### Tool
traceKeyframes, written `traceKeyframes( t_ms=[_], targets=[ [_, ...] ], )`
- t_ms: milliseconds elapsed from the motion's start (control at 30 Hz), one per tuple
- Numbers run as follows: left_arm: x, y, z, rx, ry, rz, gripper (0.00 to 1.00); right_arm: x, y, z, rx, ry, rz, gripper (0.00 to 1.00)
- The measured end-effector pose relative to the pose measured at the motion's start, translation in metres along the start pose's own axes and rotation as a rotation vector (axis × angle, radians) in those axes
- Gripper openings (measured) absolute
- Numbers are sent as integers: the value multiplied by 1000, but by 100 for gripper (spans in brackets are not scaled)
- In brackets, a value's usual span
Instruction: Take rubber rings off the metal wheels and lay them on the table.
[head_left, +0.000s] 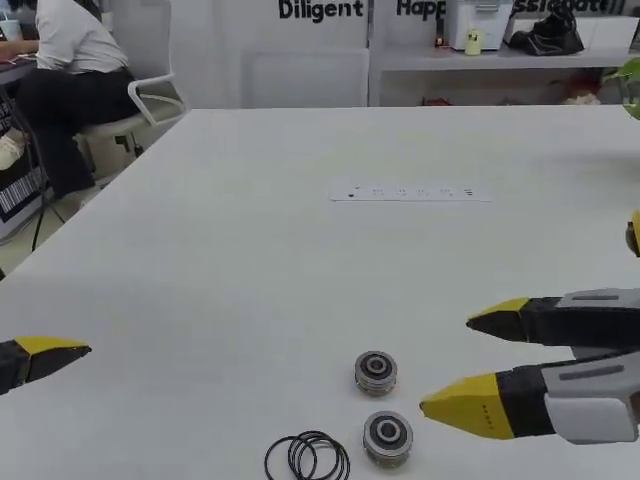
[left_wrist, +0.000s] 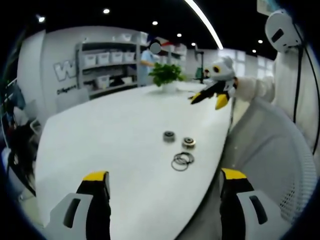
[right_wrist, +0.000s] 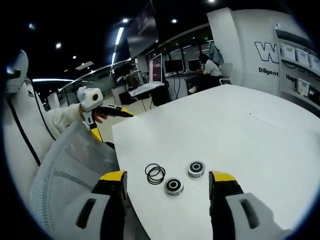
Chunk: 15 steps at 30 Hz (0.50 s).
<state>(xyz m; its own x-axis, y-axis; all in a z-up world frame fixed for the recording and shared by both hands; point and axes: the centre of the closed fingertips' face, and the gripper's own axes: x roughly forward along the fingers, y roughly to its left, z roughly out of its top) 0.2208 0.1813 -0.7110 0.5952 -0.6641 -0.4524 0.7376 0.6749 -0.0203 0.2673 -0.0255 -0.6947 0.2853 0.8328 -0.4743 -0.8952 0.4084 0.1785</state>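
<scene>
Head view: left hand-held gripper mostly beyond the left edge.

The wheels are bright, glossy metal with dark bands around their rims. The loose rubber rings look thin, black and matt. The counter is smooth, matt white. The right hand-held gripper has matt yellow-and-black plastic jaws. The chair back is white mesh.

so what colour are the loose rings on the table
Black; the rubber rings show best in the head view.
</scene>
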Motion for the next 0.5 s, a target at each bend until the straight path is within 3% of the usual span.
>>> traceKeyframes(
  t_ms=[100,333,500],
  targets=[
    [0,-1,-6,0,16,-3,93,-4,2,-5,-13,1,-6,68],
    [2,-7,-7,-19,23,-2,94,-6,-1,-17,9,7,-17,73],
    [3,-9,-8,-29,18,3,95,-7,-4,-39,25,52,-32,75]
  ],
)
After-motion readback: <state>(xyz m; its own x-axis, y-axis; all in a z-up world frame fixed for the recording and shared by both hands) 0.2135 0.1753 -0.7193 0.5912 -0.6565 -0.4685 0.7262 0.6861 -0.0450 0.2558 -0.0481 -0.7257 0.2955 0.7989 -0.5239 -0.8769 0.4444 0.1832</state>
